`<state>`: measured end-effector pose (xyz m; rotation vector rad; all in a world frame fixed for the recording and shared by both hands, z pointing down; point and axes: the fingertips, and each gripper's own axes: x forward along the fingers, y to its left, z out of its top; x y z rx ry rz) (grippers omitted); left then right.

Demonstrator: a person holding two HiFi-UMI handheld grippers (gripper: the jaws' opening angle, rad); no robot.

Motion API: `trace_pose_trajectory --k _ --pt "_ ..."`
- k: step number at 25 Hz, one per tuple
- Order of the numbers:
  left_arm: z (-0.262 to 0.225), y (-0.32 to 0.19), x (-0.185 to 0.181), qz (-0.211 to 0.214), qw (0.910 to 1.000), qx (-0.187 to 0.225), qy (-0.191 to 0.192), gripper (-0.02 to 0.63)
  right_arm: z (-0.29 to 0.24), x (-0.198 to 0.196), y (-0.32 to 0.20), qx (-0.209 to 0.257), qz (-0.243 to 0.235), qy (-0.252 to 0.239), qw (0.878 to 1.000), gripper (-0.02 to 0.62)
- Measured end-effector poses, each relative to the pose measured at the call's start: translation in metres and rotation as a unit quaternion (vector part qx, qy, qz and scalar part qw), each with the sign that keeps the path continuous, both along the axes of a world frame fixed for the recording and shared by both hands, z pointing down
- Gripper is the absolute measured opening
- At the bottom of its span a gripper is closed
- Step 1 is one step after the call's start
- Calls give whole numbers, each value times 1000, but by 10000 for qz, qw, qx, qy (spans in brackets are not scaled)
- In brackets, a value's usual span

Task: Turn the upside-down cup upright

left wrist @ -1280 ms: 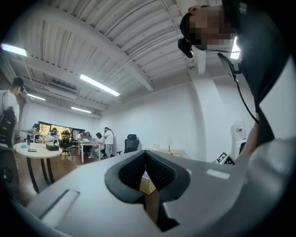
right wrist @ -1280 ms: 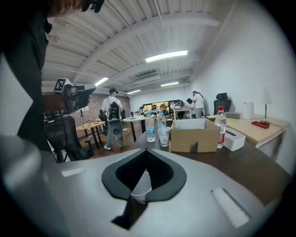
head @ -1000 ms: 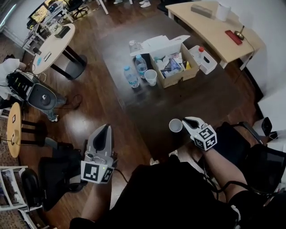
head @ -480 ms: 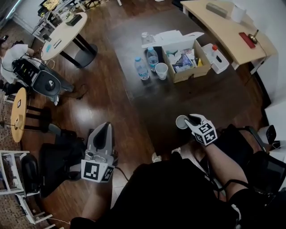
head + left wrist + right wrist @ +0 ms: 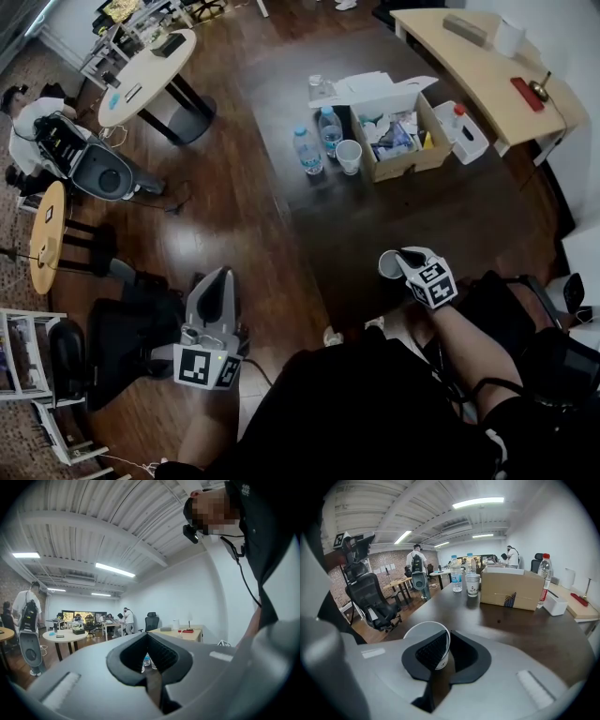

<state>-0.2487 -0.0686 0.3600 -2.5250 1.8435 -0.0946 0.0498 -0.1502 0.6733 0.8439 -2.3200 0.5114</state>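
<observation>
Your right gripper [image 5: 405, 258] pinches the white paper cup [image 5: 387, 264] at the near edge of the dark table [image 5: 422, 206].
The right gripper view shows its jaws have just closed on the cup's wall, mouth up. The head view shows your left gripper [image 5: 215, 286] over the floor; its own view shows jaws together, empty.

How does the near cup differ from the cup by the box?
The near cup is pinched in the right hand-held gripper, whose jaws just closed; the box-side cup stands free. The near cup is alone; the box-side cup neighbours two bottles. Both white, mouth up.
</observation>
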Motion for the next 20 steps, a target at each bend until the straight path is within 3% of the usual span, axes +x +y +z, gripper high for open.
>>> trace_pose_trajectory --k 11,17,20 --pt "-5 0 2 -2 9999 46 -130 0 -16 23 -29 508 146 326 9981 26" --pt "-9 5 -2 -38 9997 14 -259 0 -18 46 -54 942 209 1068 9896 26" --pt "-7 8 -7 -106 9996 -34 -254 0 -17 45 -58 1212 2 1498 9813 26"
